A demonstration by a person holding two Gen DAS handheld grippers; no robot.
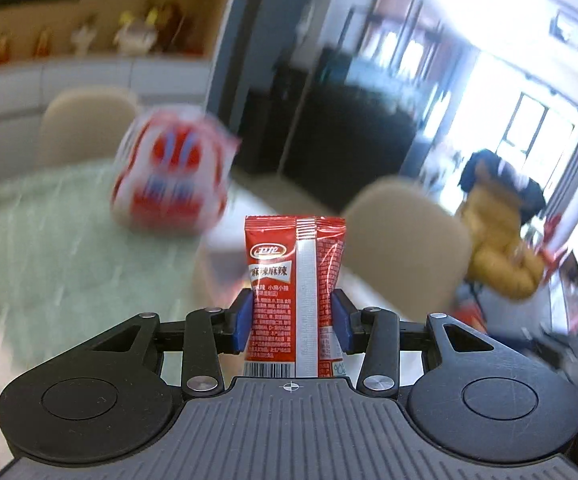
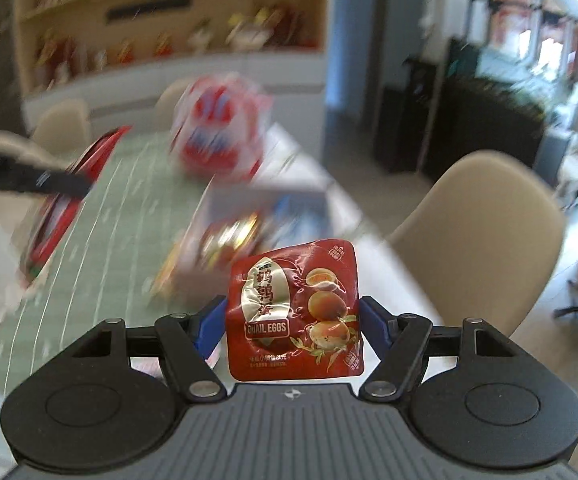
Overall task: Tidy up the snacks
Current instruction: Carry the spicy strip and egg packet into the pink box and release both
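Left gripper (image 1: 293,320): blue pads pinch red spicy snack packet (image 1: 295,296), upright, lifted clear of table (image 1: 49,260). Right gripper (image 2: 293,324): pads pinch quail egg pouch (image 2: 295,312) by side edges, also clear of table. Clear box (image 2: 265,220) with snacks at 12 o'clock from pouch; big red-white bag (image 2: 221,136) beyond. Step judged: carrying two snacks. Next move calls for finding right spot, lowering over it, then spreading fingers. Background blurred.
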